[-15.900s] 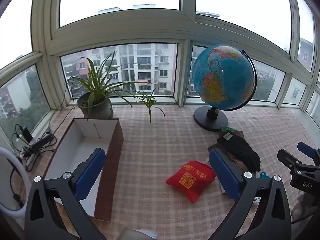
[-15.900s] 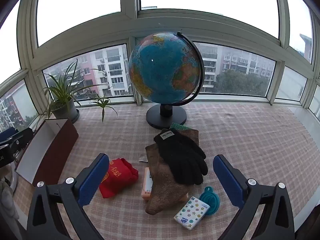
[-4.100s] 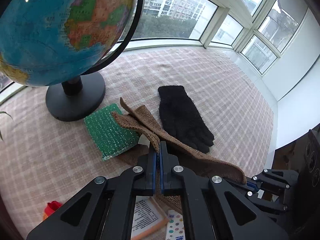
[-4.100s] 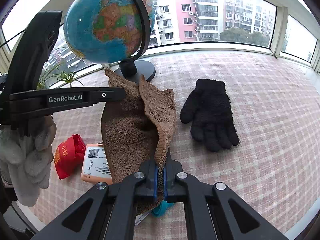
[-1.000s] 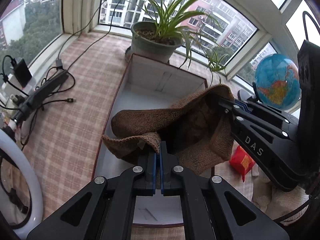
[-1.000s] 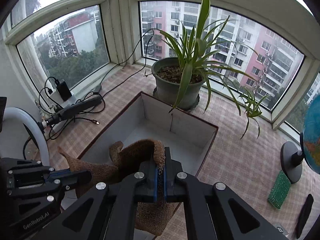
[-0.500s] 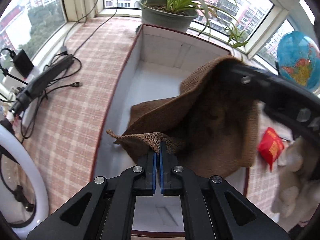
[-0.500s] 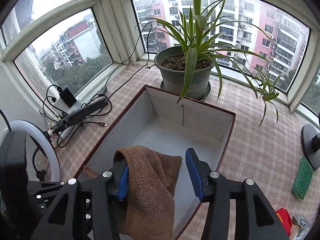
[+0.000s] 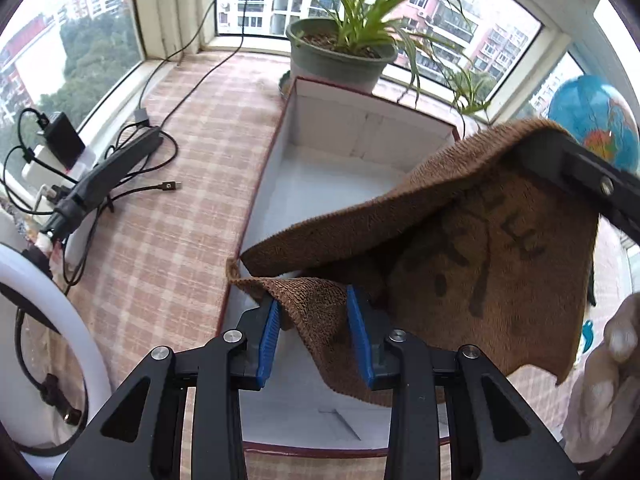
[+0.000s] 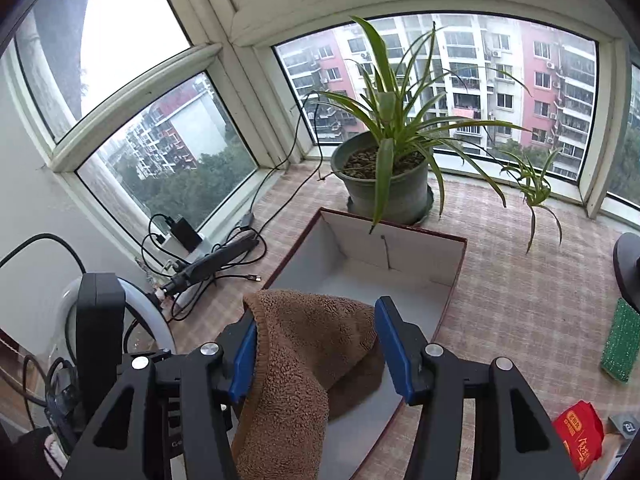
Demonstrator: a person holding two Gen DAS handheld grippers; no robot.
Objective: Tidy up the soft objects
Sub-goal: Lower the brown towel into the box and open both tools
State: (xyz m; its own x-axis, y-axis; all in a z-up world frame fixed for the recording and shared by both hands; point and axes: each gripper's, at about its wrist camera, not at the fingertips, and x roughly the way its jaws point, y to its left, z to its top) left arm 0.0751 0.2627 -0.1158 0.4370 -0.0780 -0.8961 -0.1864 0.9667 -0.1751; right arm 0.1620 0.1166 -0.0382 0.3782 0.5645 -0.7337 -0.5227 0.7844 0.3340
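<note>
The brown towel point(image 9: 460, 248) hangs over the open cardboard box point(image 9: 320, 152) but is not yet lying flat in it. The left hand-held gripper point(image 9: 314, 330) has just been opening: its blue pads stand apart with a fold of towel loose between them, no longer pinched. The right hand-held gripper point(image 10: 314, 344) has also just been parting; its jaws stand wide, and the towel point(image 10: 304, 356) is only draped over the left finger, sagging toward the box floor.

So the first soft item is as good as delivered — it needs only to slide off the fingers and settle. Still to be sorted, as I judge it, are the red pouch point(image 10: 578, 436) at 4 o'clock in the right wrist view and the green sponge point(image 10: 620, 344) at 3 o'clock, both on the checked tabletop point(image 10: 520, 280) well apart from the box.

Around the box: a potted plant point(image 10: 384, 184) at 12 o'clock just beyond its far wall, a power strip point(image 10: 212, 264) with tangled cables at 9 o'clock, a white ring light point(image 9: 52, 344) at 8 o'clock in the left wrist view, and a globe point(image 9: 592, 120) at 2 o'clock. The likeliest snag is terry loops clinging to a finger — the plant's drooping leaves also reach over the box's far rim.
</note>
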